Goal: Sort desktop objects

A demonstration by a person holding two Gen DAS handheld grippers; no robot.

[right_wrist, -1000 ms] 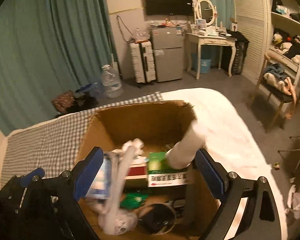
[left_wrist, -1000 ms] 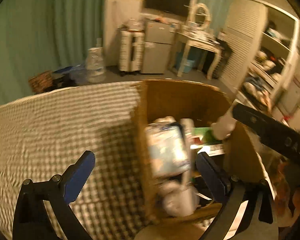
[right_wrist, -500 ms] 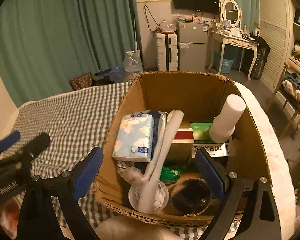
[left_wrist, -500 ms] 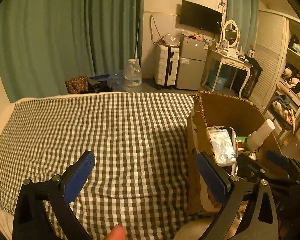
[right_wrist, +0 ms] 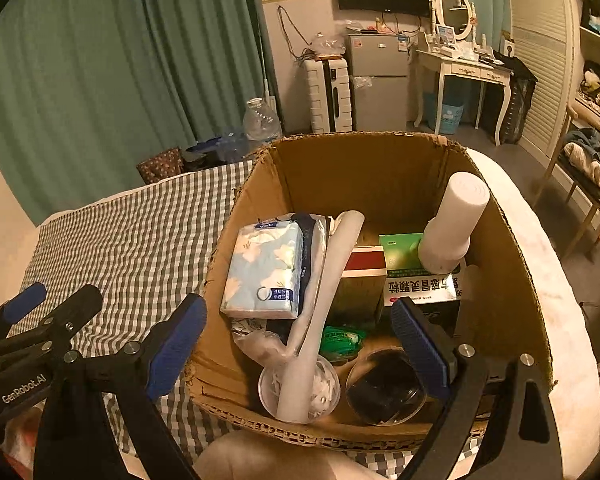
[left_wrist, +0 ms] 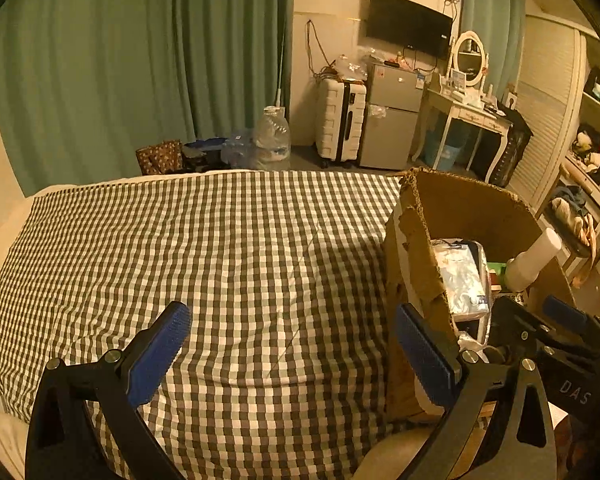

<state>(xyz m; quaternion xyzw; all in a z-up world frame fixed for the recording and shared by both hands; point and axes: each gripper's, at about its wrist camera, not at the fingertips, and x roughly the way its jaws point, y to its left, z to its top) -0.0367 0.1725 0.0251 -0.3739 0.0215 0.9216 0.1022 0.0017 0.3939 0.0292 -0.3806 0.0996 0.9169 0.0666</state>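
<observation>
A cardboard box (right_wrist: 360, 176) stands on the checked cloth (right_wrist: 132, 240). It holds a blue tissue pack (right_wrist: 266, 268), a long white tube (right_wrist: 332, 272), a leaning white bottle (right_wrist: 456, 224), a green medicine box (right_wrist: 404, 248), a green packet (right_wrist: 340, 340), a clear cup (right_wrist: 268, 388) and a dark jar (right_wrist: 384, 392). My right gripper (right_wrist: 298, 346) hangs open over the box's near side, holding nothing. My left gripper (left_wrist: 292, 354) is open above the bare checked cloth (left_wrist: 220, 260), left of the box (left_wrist: 460, 200). Its right pad is close to the box's torn wall.
Part of a person (right_wrist: 268, 456) shows just below the box's near edge. Beyond the table stand green curtains (left_wrist: 140, 60), a water jug (left_wrist: 274, 136), a white suitcase (left_wrist: 340, 124), a small fridge (left_wrist: 388, 120) and a white dressing table (left_wrist: 468, 120).
The left gripper swung left, from the box to the checked cloth. The right gripper drew back and rose, so the whole box now shows. The white bottle rests leaning inside the box.
</observation>
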